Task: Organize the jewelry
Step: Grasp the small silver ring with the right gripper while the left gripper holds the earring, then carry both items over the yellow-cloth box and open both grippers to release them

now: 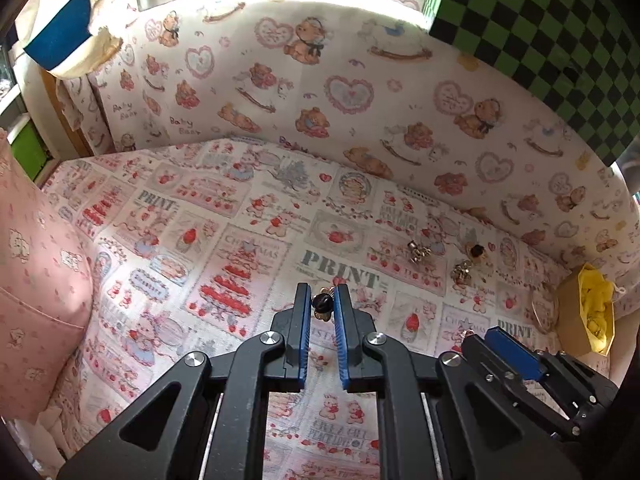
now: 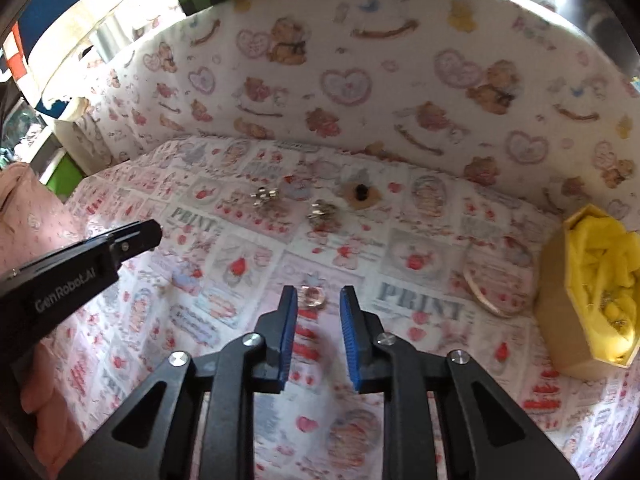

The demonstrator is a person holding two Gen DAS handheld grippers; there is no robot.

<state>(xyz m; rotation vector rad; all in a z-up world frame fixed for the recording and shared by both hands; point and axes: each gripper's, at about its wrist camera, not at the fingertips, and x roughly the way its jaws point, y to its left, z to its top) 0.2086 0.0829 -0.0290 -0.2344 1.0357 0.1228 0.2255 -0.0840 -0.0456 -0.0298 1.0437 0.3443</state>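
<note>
Left claw (image 1: 323, 306): clenched on a dark-beaded earring (image 1: 322, 305), lifted off the printed cloth (image 1: 240, 240).
Right claw (image 2: 318, 300): jaws parted around a clear pink ring (image 2: 313, 297) lying on the cloth; pads not touching it.
Yellow-lined box (image 2: 592, 292): the landmark, at the cloth's right edge; contents too blurred to list.
Unsorted, well left of the box: two silver pieces (image 2: 264, 195) (image 2: 320, 210) and a dark-centred brooch (image 2: 362, 193).
Beside the box: round clear lid (image 2: 496, 280).
Progress: judged early; most pieces remain loose.

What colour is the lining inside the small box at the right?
Bright yellow crumpled lining inside a tan box; clearest in the right wrist view.
</note>
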